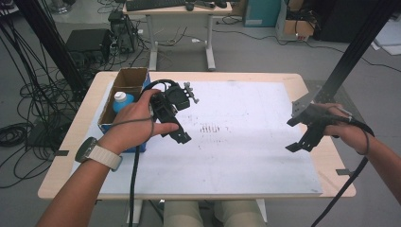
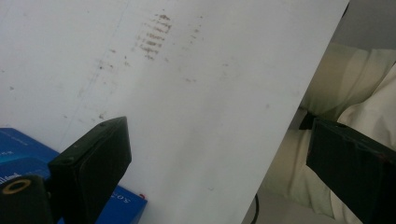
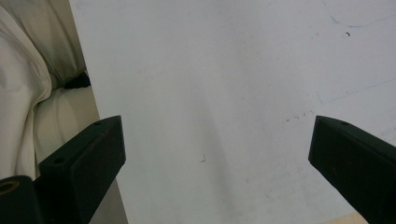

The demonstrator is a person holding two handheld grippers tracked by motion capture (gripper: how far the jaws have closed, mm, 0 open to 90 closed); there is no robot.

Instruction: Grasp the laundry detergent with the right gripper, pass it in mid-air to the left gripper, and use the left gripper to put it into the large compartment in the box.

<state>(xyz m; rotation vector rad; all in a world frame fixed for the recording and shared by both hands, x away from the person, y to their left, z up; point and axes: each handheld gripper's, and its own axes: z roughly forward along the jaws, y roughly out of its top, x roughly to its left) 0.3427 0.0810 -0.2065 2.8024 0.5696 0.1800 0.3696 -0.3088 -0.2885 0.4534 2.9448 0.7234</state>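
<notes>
Under my left hand: left gripper (image 1: 176, 124) held above the white board (image 1: 246, 142), jaws spread wide with nothing between them.
Left gripper's own view: I see both black jaws rising from the bottom, bare white board between them, a patch of dark scuff marks (image 2: 154, 35) ahead of the jaws.
Beside the left jaw: corner of the blue box (image 2: 28, 154), close against that jaw; I cannot tell if they touch.
Left hand (image 1: 137, 120): wrapped over the gripper body, a watch (image 1: 97, 153) on the wrist, cable trailing back toward me.
Just beyond the left hand: open cardboard box (image 1: 137, 78) at the board's left edge, blue on its outer side, with a blue bottle with a white cap (image 1: 122, 100) standing inside it.
Bottle relative to left gripper: just beside it, on the far side of my hand, apart from the jaws.
Right gripper (image 1: 302, 135): well apart from the left one, held over the board's right edge, jaws wide apart and holding nothing.
Right gripper's own view: plain white board between the jaws, faint pen lines (image 3: 345, 91) ahead, pale trousers (image 3: 28, 88) past the board's near edge.
Further out: wooden table (image 1: 307, 80) under the board; a desk (image 1: 177, 12) with a keyboard, and cables on the floor behind.
</notes>
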